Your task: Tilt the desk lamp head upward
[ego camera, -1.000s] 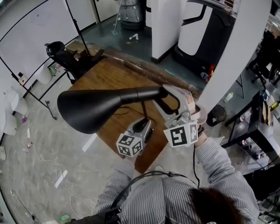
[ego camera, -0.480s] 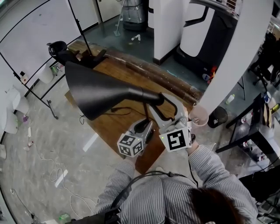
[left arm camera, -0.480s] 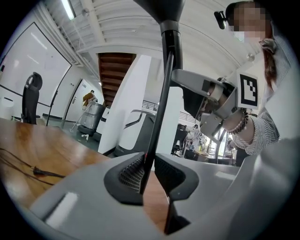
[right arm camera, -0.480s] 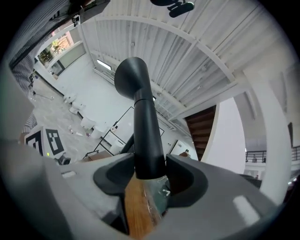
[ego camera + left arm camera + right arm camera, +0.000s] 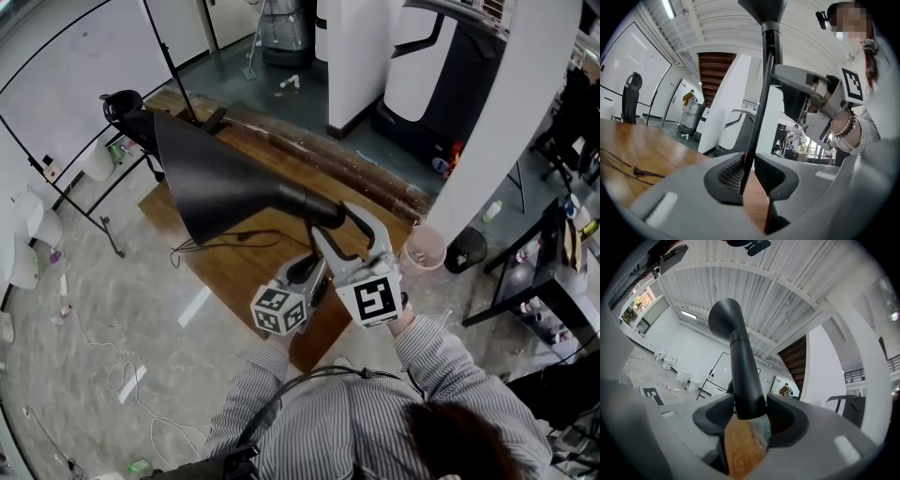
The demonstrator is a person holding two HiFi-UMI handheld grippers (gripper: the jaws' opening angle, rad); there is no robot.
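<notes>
A black desk lamp stands on the wooden table (image 5: pixel 234 272). Its cone-shaped head (image 5: pixel 216 183) is raised, with the wide mouth toward the far left. My right gripper (image 5: pixel 345 228) is shut on the head's round neck (image 5: pixel 743 380), which fills the gap between the jaws. These jaws have just been opening slightly, with the neck still against the pads. Just below, my left gripper (image 5: pixel 305 269) is shut on the lamp's thin upright stem (image 5: pixel 759 108), pinched between its ribbed pads (image 5: pixel 732 172). The lamp's base is hidden behind the grippers.
The lamp's cable (image 5: pixel 225 239) trails over the table. An office chair (image 5: pixel 127 108) and stand poles stand at the far left. A white column (image 5: pixel 361 56), a dark machine (image 5: pixel 441 66) and a pink bin (image 5: pixel 427 248) lie beyond the table's right edge.
The lamp head has swung from lying level, mouth to the lower left, to tilted up toward the far left. My right gripper rolled with it. The left gripper kept still.
</notes>
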